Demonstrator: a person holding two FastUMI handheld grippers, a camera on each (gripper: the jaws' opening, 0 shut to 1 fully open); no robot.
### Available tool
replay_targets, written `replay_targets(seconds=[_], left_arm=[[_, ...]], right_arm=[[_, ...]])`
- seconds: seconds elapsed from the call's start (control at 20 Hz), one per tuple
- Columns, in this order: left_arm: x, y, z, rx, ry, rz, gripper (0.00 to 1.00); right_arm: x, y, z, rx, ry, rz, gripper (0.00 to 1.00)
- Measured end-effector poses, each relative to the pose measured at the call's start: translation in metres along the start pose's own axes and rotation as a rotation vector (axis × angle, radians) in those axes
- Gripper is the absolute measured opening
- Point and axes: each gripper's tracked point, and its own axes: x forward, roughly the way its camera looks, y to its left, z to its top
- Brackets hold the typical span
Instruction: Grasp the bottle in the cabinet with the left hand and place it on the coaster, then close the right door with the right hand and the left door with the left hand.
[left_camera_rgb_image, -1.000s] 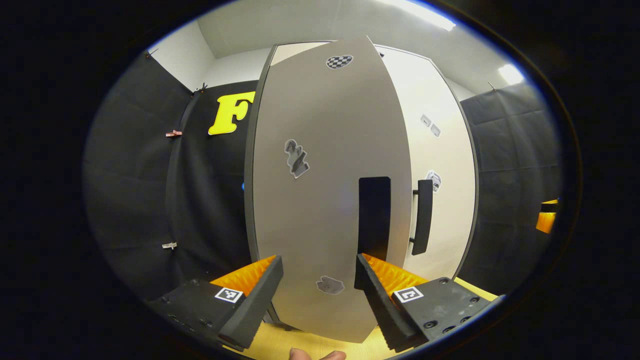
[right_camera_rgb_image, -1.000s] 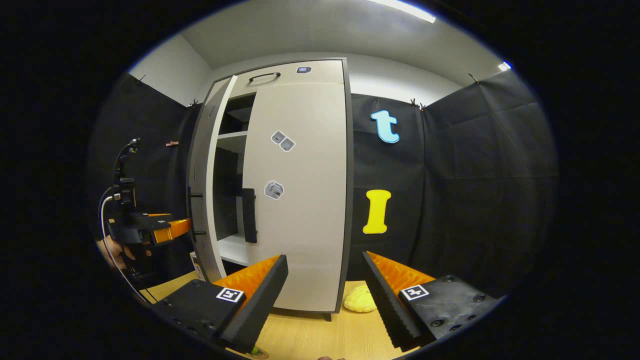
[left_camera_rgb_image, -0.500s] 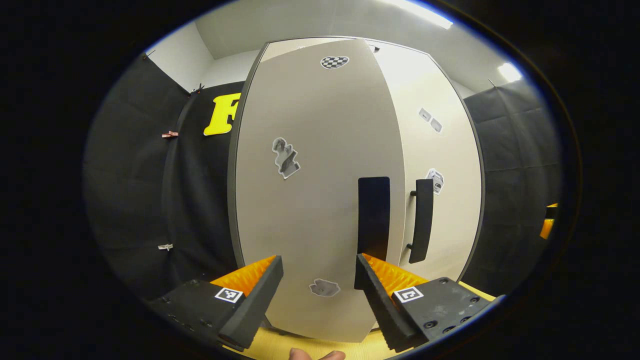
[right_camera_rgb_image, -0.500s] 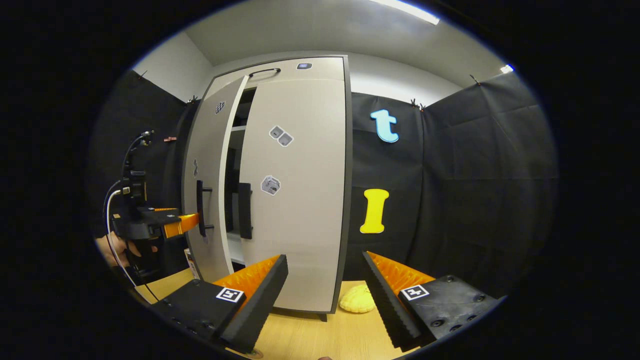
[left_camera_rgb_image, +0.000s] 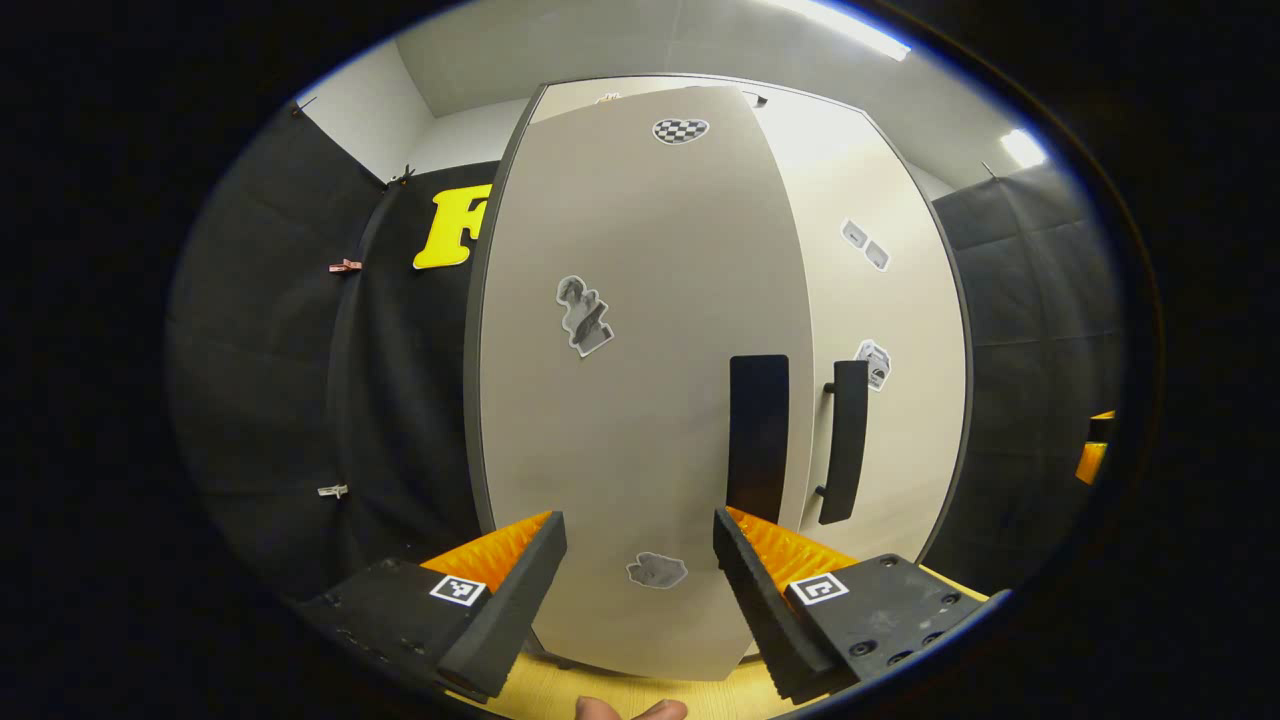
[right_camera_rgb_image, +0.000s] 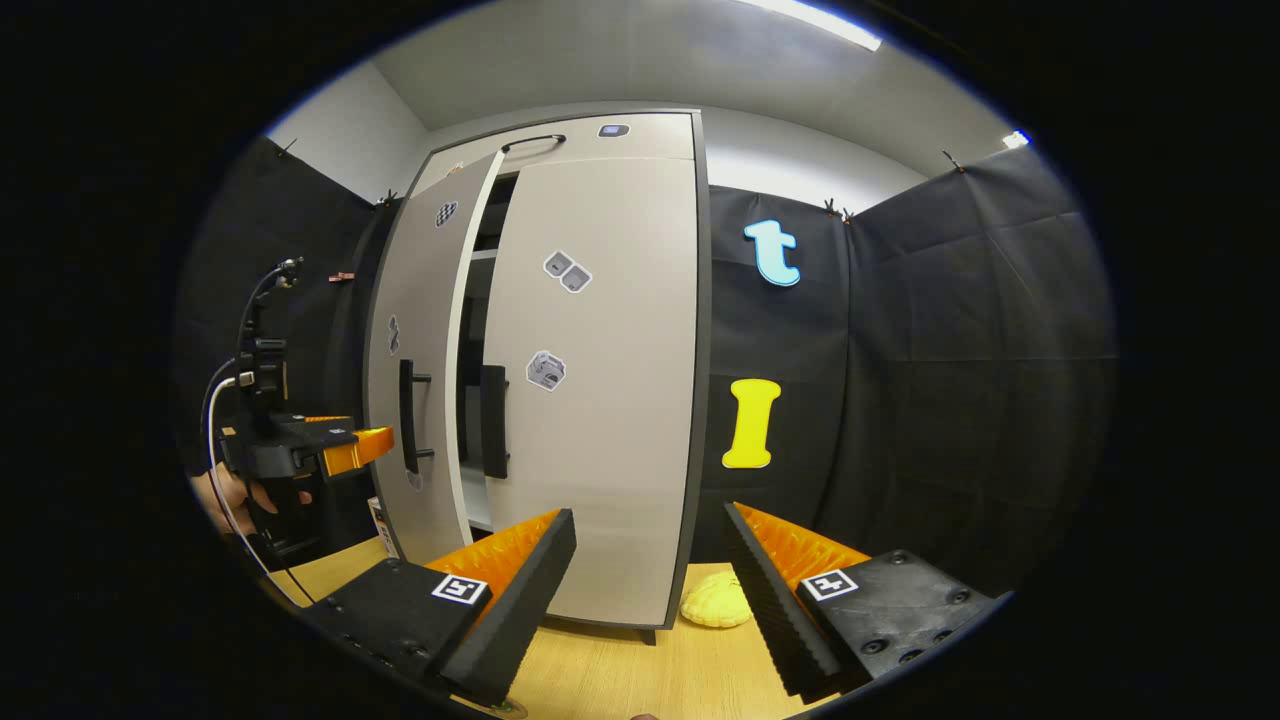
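Left gripper (left_camera_rgb_image: 640, 570): jaws wide, holding nothing, facing the left door close up; also seen in the right gripper view (right_camera_rgb_image: 372, 447), beside that door's handle.
Right gripper (right_camera_rgb_image: 650, 580): jaws wide, empty, set back from the cabinet (right_camera_rgb_image: 650, 135).
Left door (left_camera_rgb_image: 620, 400): nearly shut, a narrow gap left at the middle.
Right door (right_camera_rgb_image: 600, 400): shut.
Bottle: not made out.
Surface (right_camera_rgb_image: 620, 680): a yellow thing (right_camera_rgb_image: 716, 606) lies by the cabinet's right foot.
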Motion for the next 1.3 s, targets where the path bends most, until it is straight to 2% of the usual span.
replay_targets(seconds=[0.25, 0.65, 0.95, 1.15, 1.3], left_arm=[[-0.024, 0.005, 0.005, 0.010, -0.007, -0.001, 0.95], [-0.086, 0.029, 0.017, 0.015, 0.008, 0.031, 0.94], [-0.134, 0.042, 0.031, 0.058, -0.025, 0.054, 0.95], [-0.160, 0.044, 0.027, 0.047, -0.020, 0.053, 0.95], [-0.174, 0.036, 0.021, 0.022, -0.014, 0.019, 0.95]], right_arm=[[-0.005, 0.009, 0.006, 0.028, -0.007, 0.006, 0.98], [-0.017, 0.029, 0.015, 0.049, -0.023, 0.015, 0.98], [-0.026, 0.041, 0.017, 0.059, -0.018, 0.006, 0.98], [-0.037, 0.050, 0.017, 0.061, -0.015, 0.000, 0.98], [-0.047, 0.056, 0.019, 0.067, -0.018, -0.003, 0.98]])
